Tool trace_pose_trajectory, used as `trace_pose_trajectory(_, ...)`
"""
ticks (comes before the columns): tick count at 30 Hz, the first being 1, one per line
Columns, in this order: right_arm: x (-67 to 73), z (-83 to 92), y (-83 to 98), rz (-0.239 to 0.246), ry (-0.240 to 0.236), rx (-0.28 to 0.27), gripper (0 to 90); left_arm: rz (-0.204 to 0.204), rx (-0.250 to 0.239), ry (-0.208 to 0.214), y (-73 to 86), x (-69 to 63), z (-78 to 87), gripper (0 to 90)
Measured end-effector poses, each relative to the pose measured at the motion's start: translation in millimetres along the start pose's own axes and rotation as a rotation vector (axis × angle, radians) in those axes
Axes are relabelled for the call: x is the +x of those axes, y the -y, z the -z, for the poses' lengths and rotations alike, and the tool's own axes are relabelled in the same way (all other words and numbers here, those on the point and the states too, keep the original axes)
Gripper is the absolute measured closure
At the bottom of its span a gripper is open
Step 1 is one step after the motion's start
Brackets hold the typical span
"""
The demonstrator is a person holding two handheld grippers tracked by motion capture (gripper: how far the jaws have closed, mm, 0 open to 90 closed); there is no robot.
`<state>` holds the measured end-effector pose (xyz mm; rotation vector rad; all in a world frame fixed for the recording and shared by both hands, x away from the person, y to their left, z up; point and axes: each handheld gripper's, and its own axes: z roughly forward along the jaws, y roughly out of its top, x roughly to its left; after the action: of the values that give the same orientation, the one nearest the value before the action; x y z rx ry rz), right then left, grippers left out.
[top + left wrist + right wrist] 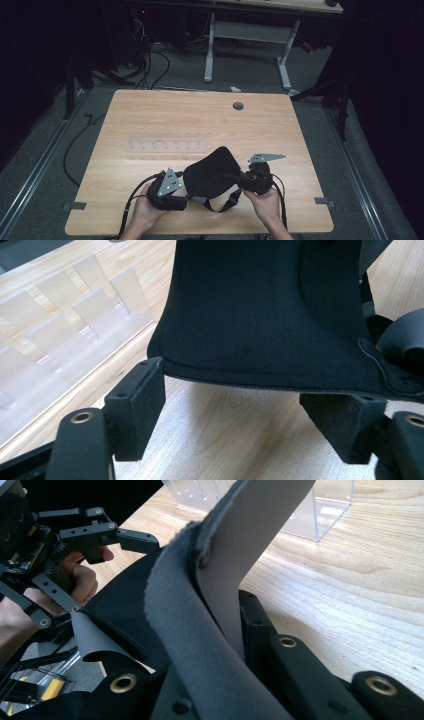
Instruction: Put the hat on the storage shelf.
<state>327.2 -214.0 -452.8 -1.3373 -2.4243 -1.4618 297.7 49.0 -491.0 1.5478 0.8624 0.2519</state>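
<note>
- I have the right hand-held gripper (239,178) at the near right of the pale wooden desk (150,120), its jaws closed as tight as they go on the edge of the flat black fabric pouch with straps and buckles (210,172). In the right gripper view the grey folded edge of that pouch (200,630) rises straight up out of the jaws, so the grip is on the fabric itself.
- The left hand-held gripper (182,192) sits at the near left, just beside the pouch's other end. In the left gripper view its two black fingers (137,405) stand wide apart with the stitched lower edge of the pouch (260,315) hanging just above them. The edge meets the left pad's top corner, but I judge that this is no clamp.
- The pouch is lifted off the desk between my two hands, and its long axis runs roughly left to right from one gripper to the other. The right one carries it; the left is the nearer to the free edge.
- My judgement is that the coming move turns on that edge dropping between the left jaws, so they must come up or the pouch must come down before they close.
- Farther off, beyond the pouch, a clear acrylic rack with upright dividers (166,145) lies across the middle of the desk, well apart from both hands.
</note>
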Motion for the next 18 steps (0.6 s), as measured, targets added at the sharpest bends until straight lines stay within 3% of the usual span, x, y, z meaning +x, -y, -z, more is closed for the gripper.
trace_pose_trajectory(8,5.0,-2.4,-3.1,0.005,-0.016,0.003,85.3,-0.020,0.001,-0.008,1.3,-0.4,0.5,36.6)
trace_pose_trajectory(9,5.0,-2.4,-3.1,0.005,-0.016,0.003,85.3,-0.011,-0.007,0.006,0.8,-1.3,1.1,36.6)
trace_pose_trajectory(10,7.0,-5.3,-3.7,0.004,-0.038,0.007,85.2,-0.011,-0.010,0.015,0.3,-2.7,1.6,39.5)
trace_pose_trajectory(17,15.5,-12.2,-8.2,0.011,-0.067,0.003,84.8,-0.005,-0.005,0.012,-1.6,-4.4,1.5,45.4)
trace_pose_trajectory(18,18.2,-14.3,-9.9,0.014,-0.074,0.002,84.3,-0.015,0.000,0.011,-1.8,-4.7,2.3,50.0)
